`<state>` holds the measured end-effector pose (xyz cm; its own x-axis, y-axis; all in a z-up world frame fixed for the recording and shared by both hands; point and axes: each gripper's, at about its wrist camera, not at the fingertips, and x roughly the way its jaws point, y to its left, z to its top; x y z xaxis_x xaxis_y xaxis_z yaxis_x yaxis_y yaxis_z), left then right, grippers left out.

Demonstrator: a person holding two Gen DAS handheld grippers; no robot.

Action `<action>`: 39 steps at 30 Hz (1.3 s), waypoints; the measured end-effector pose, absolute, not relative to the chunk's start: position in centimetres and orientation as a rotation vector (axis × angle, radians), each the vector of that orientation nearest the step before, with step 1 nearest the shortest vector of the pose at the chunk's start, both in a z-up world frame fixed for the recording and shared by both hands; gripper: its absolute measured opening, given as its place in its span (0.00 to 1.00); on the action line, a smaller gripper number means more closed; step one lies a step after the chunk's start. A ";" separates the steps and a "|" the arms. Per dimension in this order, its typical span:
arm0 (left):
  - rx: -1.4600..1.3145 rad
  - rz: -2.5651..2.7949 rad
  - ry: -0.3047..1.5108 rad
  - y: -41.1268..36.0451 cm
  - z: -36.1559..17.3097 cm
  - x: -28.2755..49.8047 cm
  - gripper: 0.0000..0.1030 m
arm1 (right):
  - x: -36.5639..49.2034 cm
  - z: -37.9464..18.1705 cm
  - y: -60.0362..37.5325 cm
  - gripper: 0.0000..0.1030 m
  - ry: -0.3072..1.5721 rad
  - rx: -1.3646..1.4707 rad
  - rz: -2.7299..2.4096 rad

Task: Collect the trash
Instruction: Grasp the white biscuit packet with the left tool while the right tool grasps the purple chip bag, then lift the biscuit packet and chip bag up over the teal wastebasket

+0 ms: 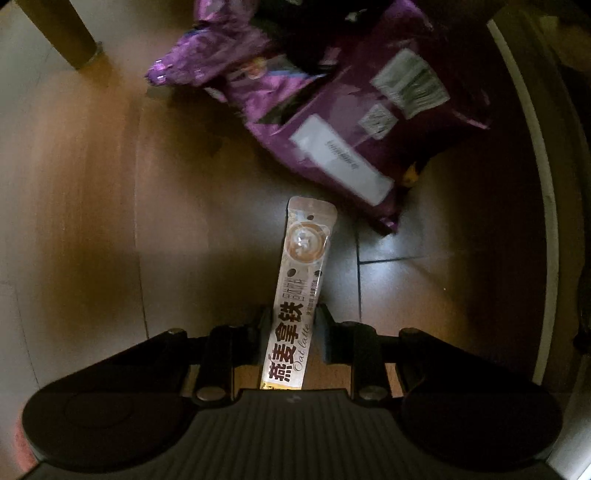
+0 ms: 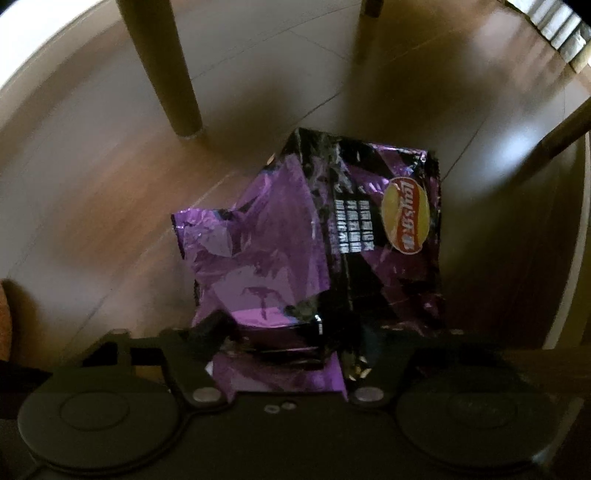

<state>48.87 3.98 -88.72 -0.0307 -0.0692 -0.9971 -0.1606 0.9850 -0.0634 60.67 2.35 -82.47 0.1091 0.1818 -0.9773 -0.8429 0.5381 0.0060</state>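
My left gripper (image 1: 291,332) is shut on a white oat latte stick sachet (image 1: 301,280), which points forward above the wooden floor. Ahead of it in the left wrist view is a purple chip bag (image 1: 332,110), back side showing with white labels. My right gripper (image 2: 280,343) is shut on the lower edge of the crumpled purple Lay's chip bag (image 2: 325,236), held up above the floor with its red and yellow logo at the right.
Wooden furniture legs stand on the floor (image 2: 92,206): one at the upper left (image 2: 166,66), one further back (image 2: 369,29), one in the left wrist view (image 1: 62,33). A pale curved edge (image 1: 532,166) runs along the right.
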 end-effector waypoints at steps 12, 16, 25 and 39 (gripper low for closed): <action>-0.235 0.145 1.571 5.3 -85.3 48.6 0.23 | 60.7 -78.0 0.1 0.08 1.202 -0.616 0.772; -0.248 0.169 1.558 6.3 -82.3 48.1 0.23 | 60.3 -75.3 -1.0 0.06 1.210 -0.557 0.754; -0.294 0.205 1.515 9.4 -70.1 46.7 0.23 | 57.0 -65.4 -3.0 0.05 1.249 -0.489 0.754; -0.221 0.144 1.375 10.9 -42.0 47.2 0.24 | 52.7 -39.8 -6.4 0.05 1.187 -0.363 0.759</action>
